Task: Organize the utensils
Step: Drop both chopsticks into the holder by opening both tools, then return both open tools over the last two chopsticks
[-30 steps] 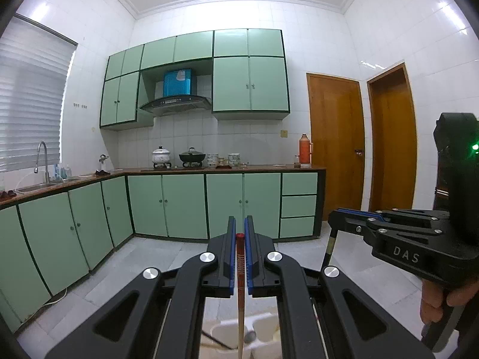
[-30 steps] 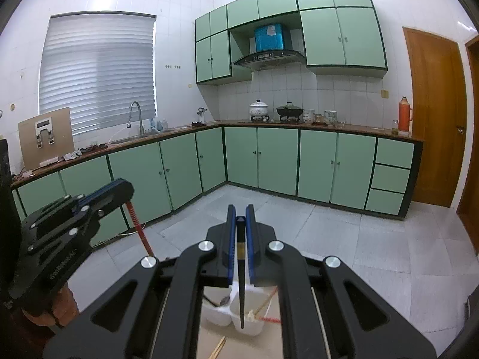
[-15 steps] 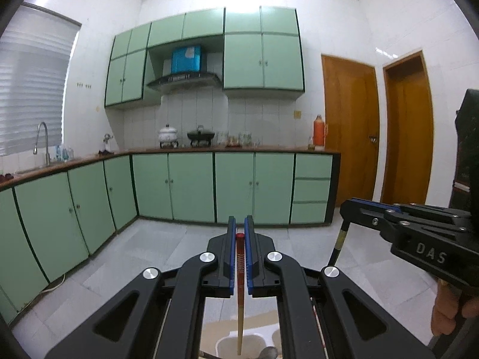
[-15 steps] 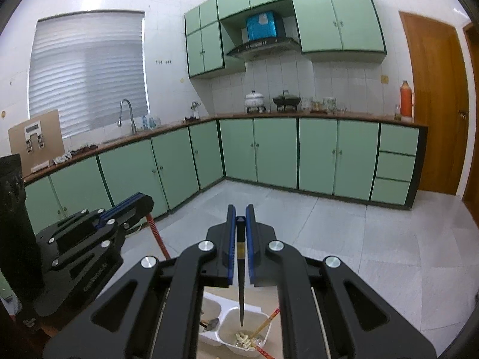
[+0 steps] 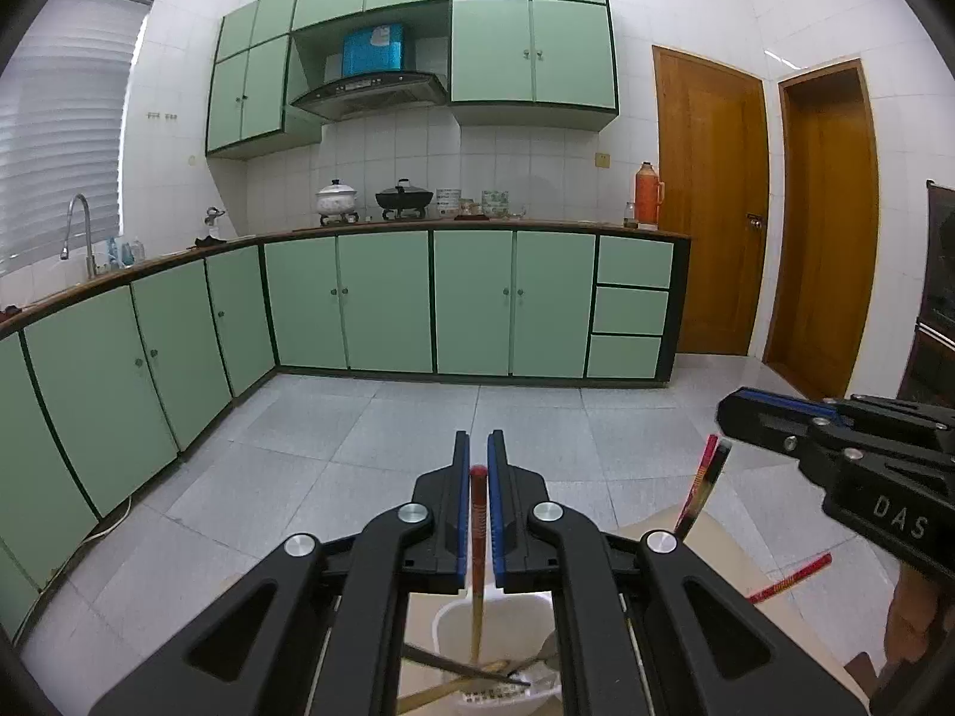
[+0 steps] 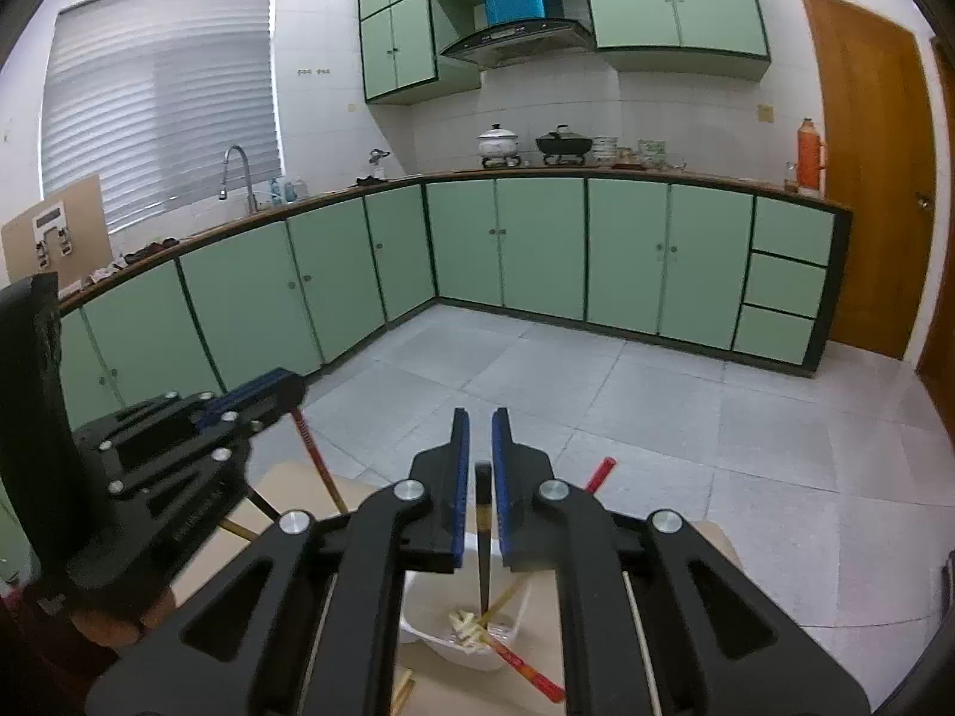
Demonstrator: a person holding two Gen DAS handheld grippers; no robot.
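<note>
Reading "DAS" in pale letters, the black right gripper (image 5: 740, 411) body shows beside the left gripper (image 5: 478, 465), whose blue-padded jaws pinch a red-topped wooden chopstick (image 5: 477, 543) hanging into a white plastic holder (image 5: 447, 614). The right gripper's jaws are opening around a slim black-tipped chopstick (image 6: 483, 531), its point down in the white compartment (image 6: 418, 626) among other sticks.

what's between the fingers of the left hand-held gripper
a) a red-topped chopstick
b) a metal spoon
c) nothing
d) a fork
a: in the left wrist view, the left hand-held gripper is clamped on a red-topped chopstick hanging down into the white holder.
</note>
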